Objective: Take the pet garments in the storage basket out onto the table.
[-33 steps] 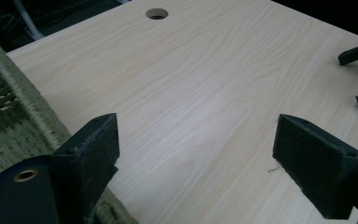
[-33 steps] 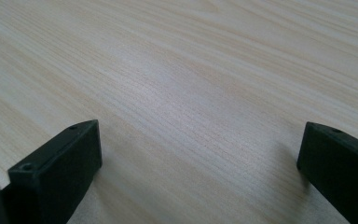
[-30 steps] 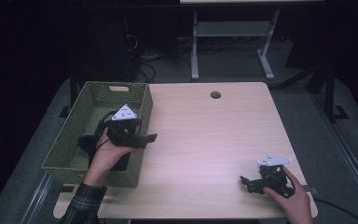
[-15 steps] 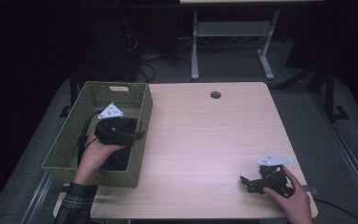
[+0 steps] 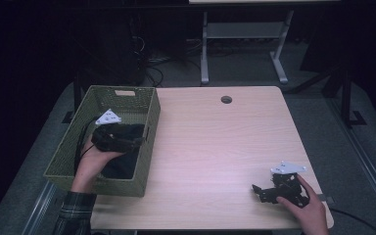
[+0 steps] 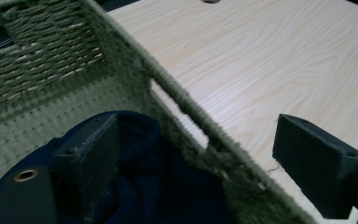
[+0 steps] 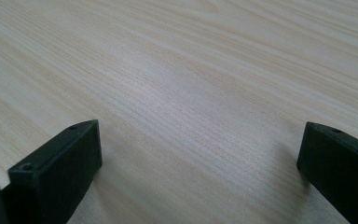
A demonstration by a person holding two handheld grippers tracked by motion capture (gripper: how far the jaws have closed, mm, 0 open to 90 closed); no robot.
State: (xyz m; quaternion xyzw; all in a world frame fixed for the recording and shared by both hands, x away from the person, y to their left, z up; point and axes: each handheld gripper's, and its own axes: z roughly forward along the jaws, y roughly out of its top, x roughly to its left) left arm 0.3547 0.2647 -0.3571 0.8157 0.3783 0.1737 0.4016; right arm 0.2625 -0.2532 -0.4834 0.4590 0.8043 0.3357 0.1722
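A green woven basket [image 5: 68, 161] stands on the left part of the wooden table [image 5: 215, 142]. Dark blue cloth [image 5: 123, 166] lies in its bottom. My left gripper [image 5: 136, 142] is low in the basket, open, over the cloth. In the left gripper view the jaws straddle the basket's right wall [image 6: 177, 91]: one jaw hangs above the cloth [image 6: 168, 186], the other over the tabletop outside. My left gripper [image 6: 200, 140] holds nothing. My right gripper [image 5: 258, 191] rests near the table's front right corner, open, with bare wood between its jaws [image 7: 200, 140].
A round cable hole [image 5: 226, 99] sits near the table's far edge. Beyond the table stands a grey metal stand [image 5: 245, 44] on a dark floor with cables. A rail [image 5: 367, 166] runs along the floor to the right.
My left gripper has sunk lower into the basket and drifted slightly left, toward the cloth. The right gripper has stayed put.
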